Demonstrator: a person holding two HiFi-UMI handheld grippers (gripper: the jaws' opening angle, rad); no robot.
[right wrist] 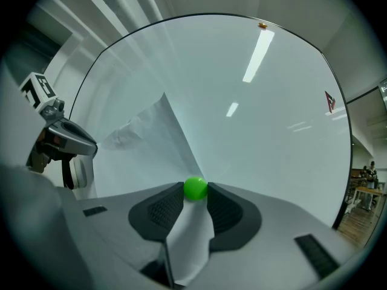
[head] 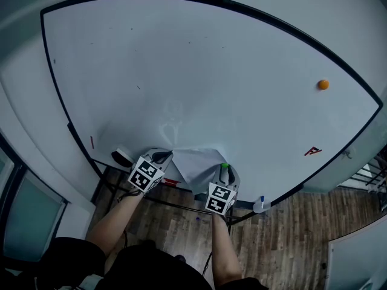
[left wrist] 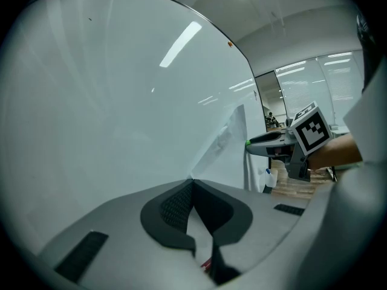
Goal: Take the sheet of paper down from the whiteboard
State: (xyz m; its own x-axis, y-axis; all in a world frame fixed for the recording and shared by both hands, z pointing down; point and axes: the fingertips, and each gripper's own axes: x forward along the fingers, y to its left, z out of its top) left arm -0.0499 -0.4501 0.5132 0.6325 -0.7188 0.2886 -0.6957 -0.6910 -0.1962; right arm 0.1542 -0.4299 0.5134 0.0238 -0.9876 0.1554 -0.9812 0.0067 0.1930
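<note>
The white sheet of paper hangs low on the whiteboard, bowed away from it between my two grippers. My left gripper is shut on the sheet's left edge; in the left gripper view its pads meet with the paper running out from them. My right gripper is shut on a round green magnet at the sheet's right side, and a fold of the paper lies between its jaws below the magnet. Each gripper shows in the other's view: the right gripper, the left gripper.
An orange magnet and a red triangular magnet sit on the board's right part. An eraser rests on the ledge at the left, a small blue-capped bottle at the right. Wooden floor lies below.
</note>
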